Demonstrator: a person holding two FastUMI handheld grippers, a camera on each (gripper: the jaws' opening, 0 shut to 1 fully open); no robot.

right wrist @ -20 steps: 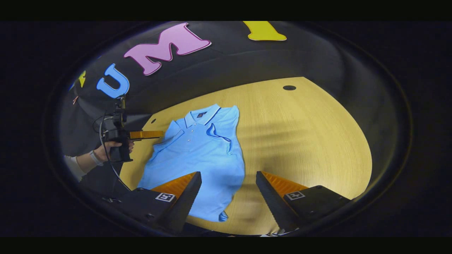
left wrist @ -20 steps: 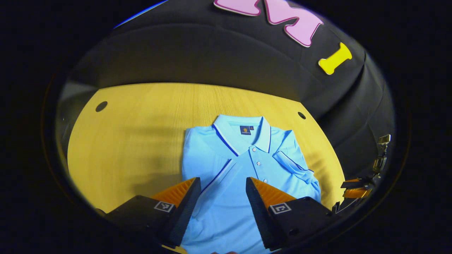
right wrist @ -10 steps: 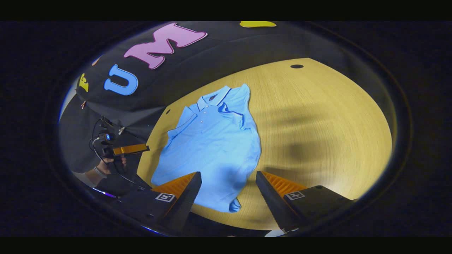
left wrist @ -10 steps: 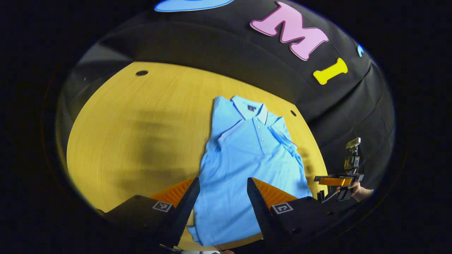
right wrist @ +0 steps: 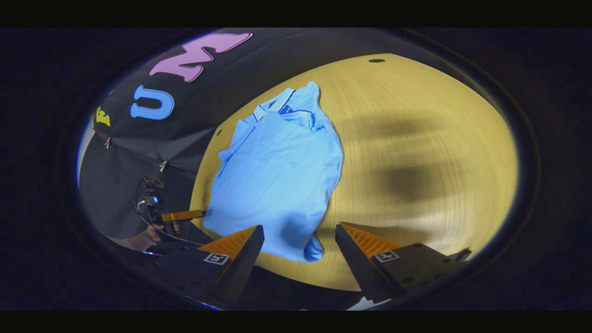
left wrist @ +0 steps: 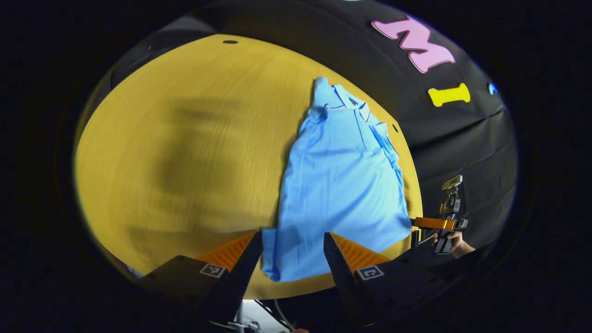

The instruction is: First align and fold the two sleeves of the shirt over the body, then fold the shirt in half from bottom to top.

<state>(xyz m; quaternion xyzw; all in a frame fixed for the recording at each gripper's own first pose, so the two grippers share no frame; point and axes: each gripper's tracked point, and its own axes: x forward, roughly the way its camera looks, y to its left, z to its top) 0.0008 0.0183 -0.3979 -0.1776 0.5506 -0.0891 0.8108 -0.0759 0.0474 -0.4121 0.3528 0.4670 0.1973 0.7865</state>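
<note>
Wooden table (left wrist: pixel 185 138), light grain, round holes near its far corners; soft shadows across the bare part.

Shirt (left wrist: pixel 340 185): light blue polo, lying flat on the table, collar (left wrist: pixel 349 97) toward the booth wall, hem toward the near edge. Both sleeves lie folded in over the body; in the right gripper view one sleeve (right wrist: pixel 303 118) crosses the chest just below the collar, the other sleeve (right wrist: pixel 233 141) lies along the opposite side. Body is at full length, not yet folded bottom to top. Hem corner (right wrist: pixel 314 252) is slightly curled near the table edge.

Left gripper (left wrist: pixel 292 259): fingers spread wide apart, holding nothing, above the near table edge with the shirt hem seen between them. No contact with the cloth visible.

Right gripper (right wrist: pixel 299 252): fingers likewise spread, empty, over the hem corner at the near edge.

Left gripper view also shows the right gripper off the table's side, held by a hand (left wrist: pixel 458 243).
</note>
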